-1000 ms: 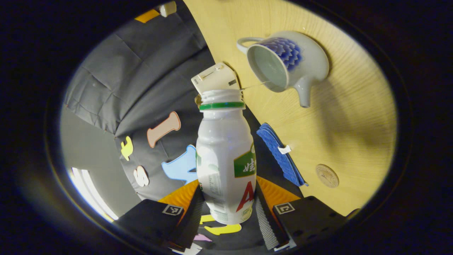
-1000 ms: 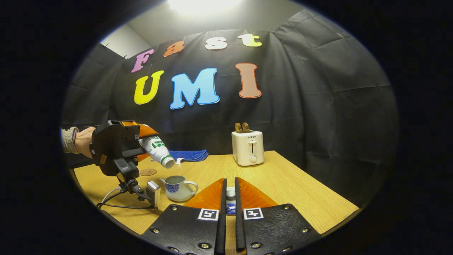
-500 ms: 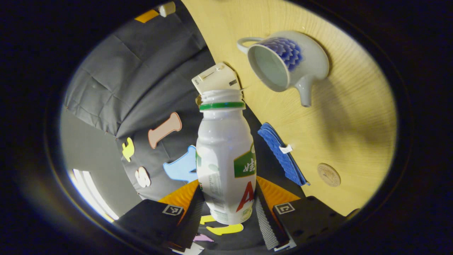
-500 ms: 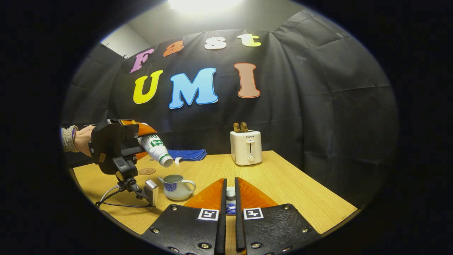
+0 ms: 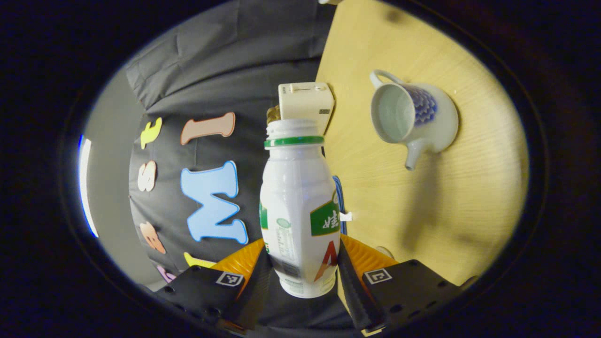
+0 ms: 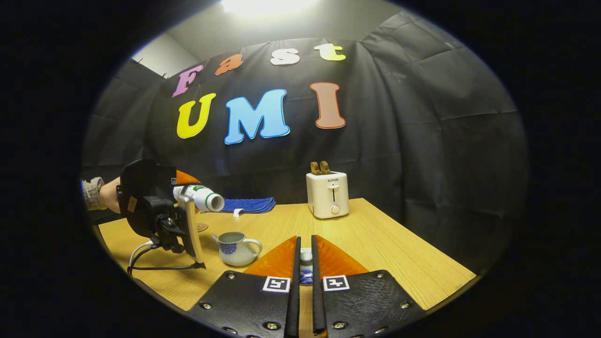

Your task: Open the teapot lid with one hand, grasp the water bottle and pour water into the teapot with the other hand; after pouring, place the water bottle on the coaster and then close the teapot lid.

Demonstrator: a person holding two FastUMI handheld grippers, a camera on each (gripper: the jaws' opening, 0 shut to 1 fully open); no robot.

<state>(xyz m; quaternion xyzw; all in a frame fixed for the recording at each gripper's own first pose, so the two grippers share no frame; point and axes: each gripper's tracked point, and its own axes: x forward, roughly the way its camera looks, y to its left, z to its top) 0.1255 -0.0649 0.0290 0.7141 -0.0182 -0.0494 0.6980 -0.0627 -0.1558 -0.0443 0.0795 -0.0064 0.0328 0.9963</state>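
My left gripper (image 5: 300, 263) is shut on a white water bottle (image 5: 298, 206) with a green neck ring and no cap. In the right gripper view the bottle (image 6: 201, 198) lies about level in that gripper (image 6: 190, 193), above and left of the teapot (image 6: 235, 248). The white teapot (image 5: 413, 119) with a blue pattern stands open on the wooden table. The round coaster (image 6: 203, 227) lies behind it, partly hidden. My right gripper (image 6: 305, 249) is shut on the teapot lid (image 6: 305, 270), held over the table's front.
A white toaster (image 6: 327, 195) stands at the back of the table (image 6: 385, 249). A folded blue cloth (image 6: 249, 205) lies at the back left. A cable (image 6: 155, 267) trails from the left gripper across the table's left front. A hand (image 6: 105, 197) holds that gripper.
The bottle has tipped back from a downward pouring tilt to about level, its mouth lifted off the teapot. The thin stream of water has stopped. The right gripper has stayed put.
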